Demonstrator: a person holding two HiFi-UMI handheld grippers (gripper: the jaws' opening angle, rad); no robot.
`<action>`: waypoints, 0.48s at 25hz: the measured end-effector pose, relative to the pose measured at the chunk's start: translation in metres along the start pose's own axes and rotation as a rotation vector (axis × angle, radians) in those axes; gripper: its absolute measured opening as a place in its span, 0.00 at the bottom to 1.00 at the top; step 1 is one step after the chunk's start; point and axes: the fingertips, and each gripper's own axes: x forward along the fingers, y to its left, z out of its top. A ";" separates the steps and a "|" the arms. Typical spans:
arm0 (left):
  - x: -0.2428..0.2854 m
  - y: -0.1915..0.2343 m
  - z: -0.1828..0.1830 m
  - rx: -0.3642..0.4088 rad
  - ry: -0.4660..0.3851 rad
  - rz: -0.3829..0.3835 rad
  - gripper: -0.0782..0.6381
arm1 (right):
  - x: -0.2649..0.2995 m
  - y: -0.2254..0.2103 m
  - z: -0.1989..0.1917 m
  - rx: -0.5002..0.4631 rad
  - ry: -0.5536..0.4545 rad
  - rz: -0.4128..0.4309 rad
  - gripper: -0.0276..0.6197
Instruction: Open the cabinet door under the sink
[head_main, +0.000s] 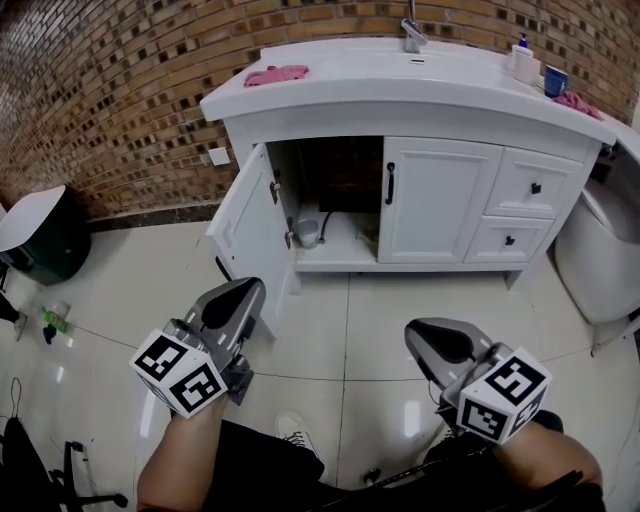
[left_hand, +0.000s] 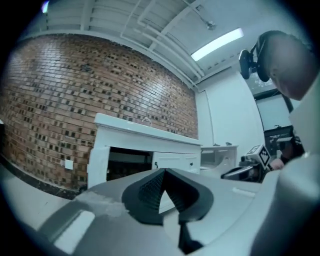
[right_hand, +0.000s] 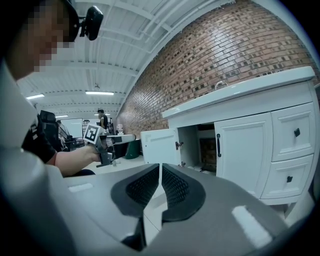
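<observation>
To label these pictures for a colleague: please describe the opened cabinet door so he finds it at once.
Find the white vanity cabinet against the red brick wall. Its front has two doors: take the left white panelled door, swung outward. The right door, with a black bar handle, is shut.

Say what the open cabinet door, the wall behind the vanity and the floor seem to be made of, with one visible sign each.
The cabinet door: probably painted wood or board; smooth white, framed panel. The wall: matt brick; reddish courses, mortar joints. The floor: likely glazed tile; glossy reflections, thin grout lines.
</observation>
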 end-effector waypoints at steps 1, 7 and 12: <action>0.003 -0.013 0.001 0.008 0.002 -0.030 0.12 | -0.002 -0.001 0.001 0.000 -0.007 -0.005 0.08; 0.023 -0.064 -0.014 0.059 0.033 -0.166 0.12 | -0.020 -0.007 0.000 -0.009 -0.026 -0.042 0.06; 0.019 -0.088 -0.028 0.026 0.079 -0.247 0.12 | -0.036 -0.016 -0.008 -0.015 -0.019 -0.076 0.06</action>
